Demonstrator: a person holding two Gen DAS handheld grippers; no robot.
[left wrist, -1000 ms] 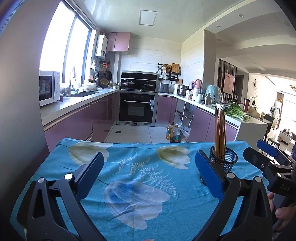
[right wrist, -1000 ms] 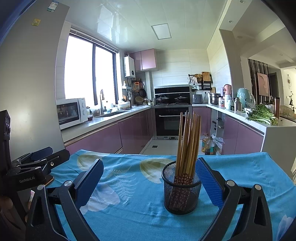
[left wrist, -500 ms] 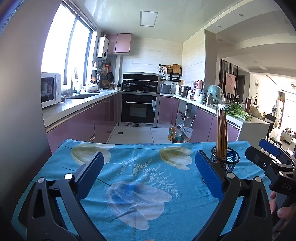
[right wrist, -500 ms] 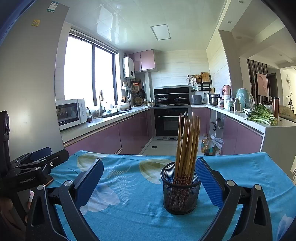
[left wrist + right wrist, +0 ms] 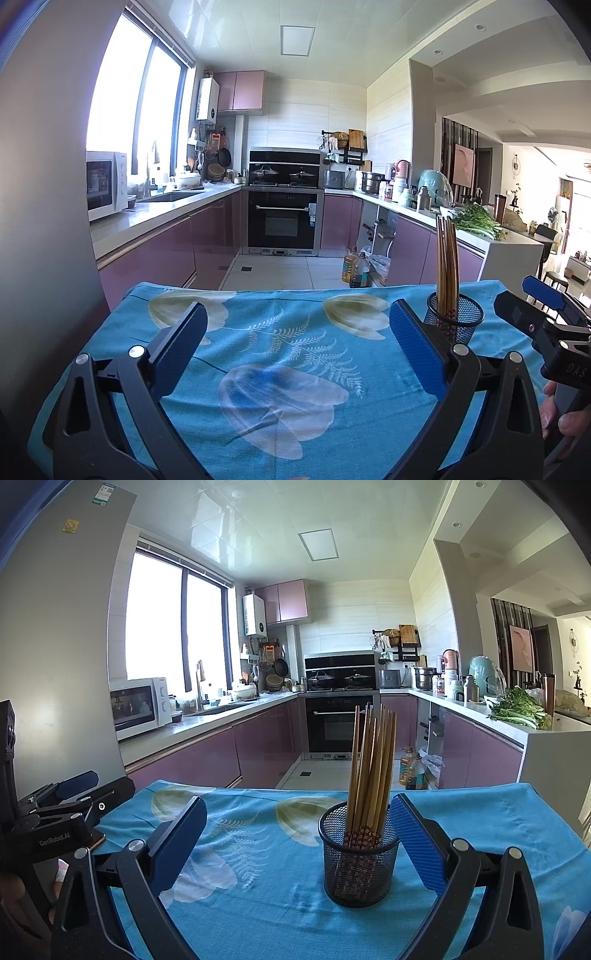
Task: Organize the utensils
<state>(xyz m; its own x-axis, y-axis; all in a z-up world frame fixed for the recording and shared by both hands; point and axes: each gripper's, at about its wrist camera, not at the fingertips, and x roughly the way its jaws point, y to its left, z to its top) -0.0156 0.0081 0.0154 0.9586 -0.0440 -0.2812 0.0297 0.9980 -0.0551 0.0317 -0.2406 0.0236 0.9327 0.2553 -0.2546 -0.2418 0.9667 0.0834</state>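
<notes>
Left gripper (image 5: 295, 343): jaws spread wide, nothing between the blue pads — it hovers over the flowered tablecloth (image 5: 280, 354) and touches no object.
Right gripper (image 5: 299, 834): also wide open and holding nothing; its right-hand pad sits just beside the mesh holder, and whether it touches the rim cannot be told.
Mesh holder (image 5: 357, 860): a black wire cup, upright on the cloth, between the right gripper's fingers but nearer the right one. In the left wrist view it stands off to the right, beyond that gripper's right finger (image 5: 417, 350).
Chopsticks (image 5: 371, 764): a bundle of wooden sticks standing in the holder, patterned ends down, fanned slightly and leaning a little to the right.
Hand (image 5: 561, 413): fingertips show at the right edge of the left wrist view, wrapped round the right gripper's handle.
Setting: a kitchen with purple cabinets (image 5: 162, 254) — an oven (image 5: 282, 218) at the far wall.
</notes>
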